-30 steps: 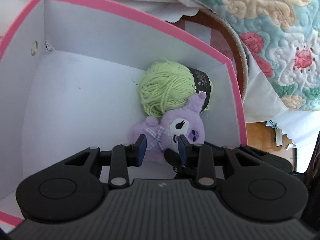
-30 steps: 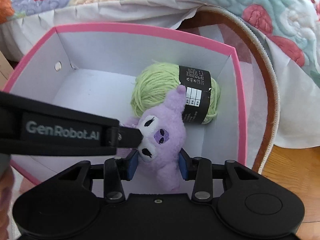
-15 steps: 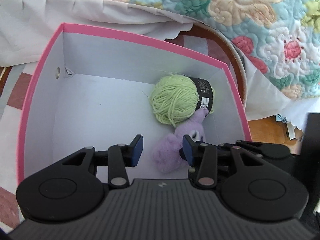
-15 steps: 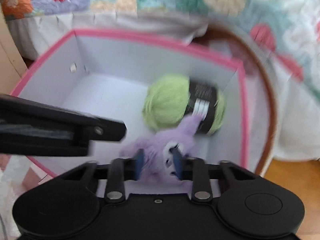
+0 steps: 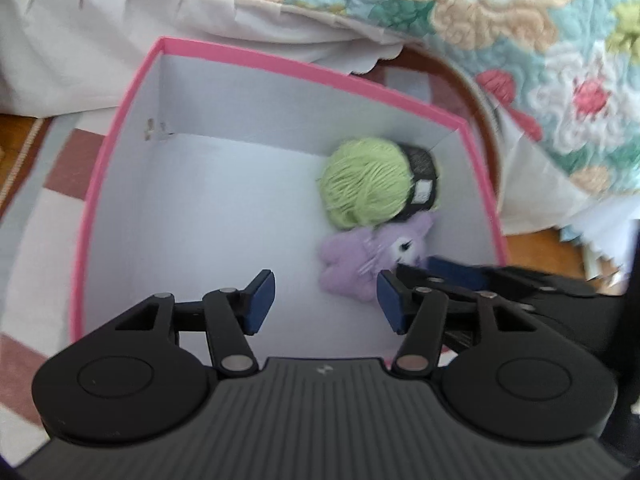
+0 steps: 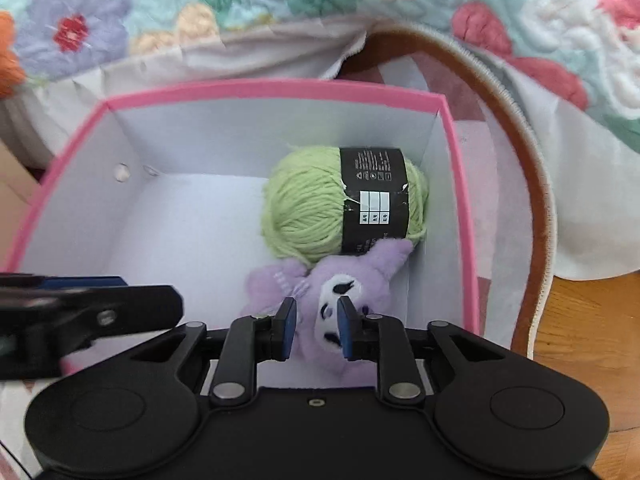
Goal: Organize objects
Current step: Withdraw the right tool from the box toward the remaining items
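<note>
Left gripper opening, nothing between its blue pads, above the bare white floor of a pink-rimmed box. Ahead and to its right, a fuzzy purple plush toy lying against a round green yarn ball. Right gripper clenched on the plush toy's face. Only here legible: the yarn's black paper label. Beyond the box, a quilted floral bedspread; far right, wooden floor.
</note>
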Action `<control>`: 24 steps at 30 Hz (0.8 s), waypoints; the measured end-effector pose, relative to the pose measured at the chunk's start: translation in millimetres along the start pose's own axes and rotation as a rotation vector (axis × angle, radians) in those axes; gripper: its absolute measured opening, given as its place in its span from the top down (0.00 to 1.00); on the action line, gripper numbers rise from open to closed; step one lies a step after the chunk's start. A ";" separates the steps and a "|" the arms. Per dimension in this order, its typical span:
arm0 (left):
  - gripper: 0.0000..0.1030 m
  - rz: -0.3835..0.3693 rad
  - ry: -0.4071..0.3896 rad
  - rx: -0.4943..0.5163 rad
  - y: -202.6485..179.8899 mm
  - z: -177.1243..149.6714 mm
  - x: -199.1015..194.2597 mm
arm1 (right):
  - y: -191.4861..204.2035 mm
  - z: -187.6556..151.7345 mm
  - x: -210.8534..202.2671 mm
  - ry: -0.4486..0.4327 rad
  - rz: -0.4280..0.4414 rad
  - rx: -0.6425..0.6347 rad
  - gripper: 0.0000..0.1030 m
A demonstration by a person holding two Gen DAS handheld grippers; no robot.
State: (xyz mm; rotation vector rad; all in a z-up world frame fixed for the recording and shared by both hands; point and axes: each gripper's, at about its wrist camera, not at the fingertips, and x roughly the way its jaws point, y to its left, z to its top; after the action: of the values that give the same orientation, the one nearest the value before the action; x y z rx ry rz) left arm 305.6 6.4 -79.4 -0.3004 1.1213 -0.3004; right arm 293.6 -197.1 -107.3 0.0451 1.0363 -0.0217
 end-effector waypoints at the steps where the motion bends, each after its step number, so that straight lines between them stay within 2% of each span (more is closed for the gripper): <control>1: 0.46 0.015 0.011 0.006 -1.1 -1.6 -2.4 | 4.6 -3.7 -5.9 -0.012 -0.009 -0.028 0.66; 3: 0.44 0.024 0.032 0.017 -3.9 -5.4 -9.3 | 6.1 -9.5 -19.3 -0.014 -0.004 -0.045 0.63; 7: 0.38 0.020 0.039 0.051 -10.3 -10.8 -33.9 | 11.4 -18.0 -60.7 -0.038 0.029 -0.050 0.49; 12: 0.35 0.049 0.035 0.087 -15.8 -14.3 -76.6 | 16.9 -21.2 -110.7 -0.058 0.069 -0.068 0.46; 17: 0.28 0.085 0.026 0.126 -20.6 -20.8 -123.6 | 23.1 -21.9 -153.9 -0.088 0.109 -0.087 0.36; 24: 0.23 0.117 0.039 0.177 -30.3 -40.1 -173.8 | 30.1 -32.3 -202.2 -0.102 0.164 -0.120 0.27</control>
State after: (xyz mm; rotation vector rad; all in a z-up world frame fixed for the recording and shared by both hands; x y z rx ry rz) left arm 196.5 41.7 60.5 -0.0726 1.1381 -0.3006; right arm 164.0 -166.2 51.2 0.0196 0.9273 0.1849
